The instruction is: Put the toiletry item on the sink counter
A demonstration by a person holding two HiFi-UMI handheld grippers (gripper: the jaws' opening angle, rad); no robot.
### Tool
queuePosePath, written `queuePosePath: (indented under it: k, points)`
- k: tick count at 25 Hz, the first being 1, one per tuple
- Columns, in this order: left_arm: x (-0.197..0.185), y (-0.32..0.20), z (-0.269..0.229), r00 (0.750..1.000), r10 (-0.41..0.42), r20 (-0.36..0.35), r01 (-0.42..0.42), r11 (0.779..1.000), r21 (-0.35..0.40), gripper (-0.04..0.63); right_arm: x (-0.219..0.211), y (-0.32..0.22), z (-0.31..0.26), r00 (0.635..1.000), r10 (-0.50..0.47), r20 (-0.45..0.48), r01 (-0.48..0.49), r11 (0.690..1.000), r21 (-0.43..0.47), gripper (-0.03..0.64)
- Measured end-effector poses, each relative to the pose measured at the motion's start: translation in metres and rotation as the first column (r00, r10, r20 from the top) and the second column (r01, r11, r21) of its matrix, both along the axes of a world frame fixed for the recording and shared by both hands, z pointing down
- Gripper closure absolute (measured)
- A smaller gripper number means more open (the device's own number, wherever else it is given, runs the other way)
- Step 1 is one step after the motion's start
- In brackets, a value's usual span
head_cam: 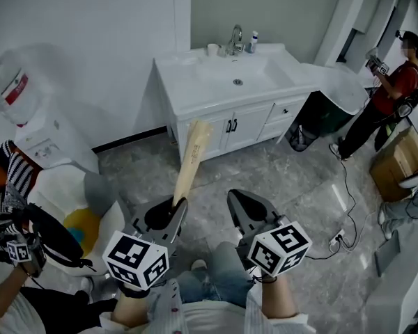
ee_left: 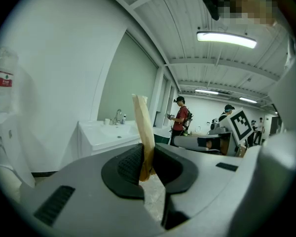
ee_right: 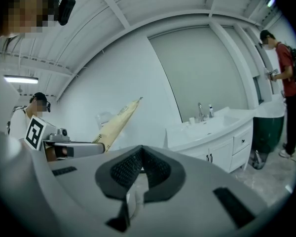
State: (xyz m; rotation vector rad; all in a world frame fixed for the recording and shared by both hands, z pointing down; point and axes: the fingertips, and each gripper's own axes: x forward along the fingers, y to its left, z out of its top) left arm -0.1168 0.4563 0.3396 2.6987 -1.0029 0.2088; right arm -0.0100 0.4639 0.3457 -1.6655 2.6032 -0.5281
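Observation:
A long beige tube (head_cam: 193,160) sticks up and away from my left gripper (head_cam: 173,211), which is shut on the tube's lower end. In the left gripper view the tube (ee_left: 144,132) stands pinched between the ribbed pads of that gripper (ee_left: 147,164). My right gripper (head_cam: 247,207) hovers beside it to the right, jaws together and empty; the right gripper view shows its pads (ee_right: 140,154) meeting with nothing in them. The white sink counter (head_cam: 195,89) lies ahead across the floor, with a faucet (head_cam: 235,39), a small bottle (head_cam: 253,42) and a cup (head_cam: 212,49) at its back.
A water dispenser (head_cam: 17,92) stands at the left wall. A seated person with grippers (head_cam: 14,249) is at the lower left. Another person in a red top (head_cam: 390,92) stands right of the counter, near a dark green bin (head_cam: 327,113), a cardboard box (head_cam: 397,162) and floor cables (head_cam: 348,221).

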Motion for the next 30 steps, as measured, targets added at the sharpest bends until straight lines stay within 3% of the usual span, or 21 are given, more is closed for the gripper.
queuePosePath:
  k: [12, 30]
  points:
    - [0.010, -0.055, 0.013, 0.999, -0.046, 0.016, 0.046, 0.999, -0.011, 0.540, 0.020, -0.050, 0.025, 0.999, -0.033, 0.008, 0.033, 0.999, -0.041, 0.607]
    - [0.106, -0.248, -0.007, 0.990, -0.134, 0.040, 0.135, 0.990, -0.031, 0.540, 0.114, -0.250, 0.010, 0.992, -0.126, 0.018, 0.127, 0.989, -0.075, 0.607]
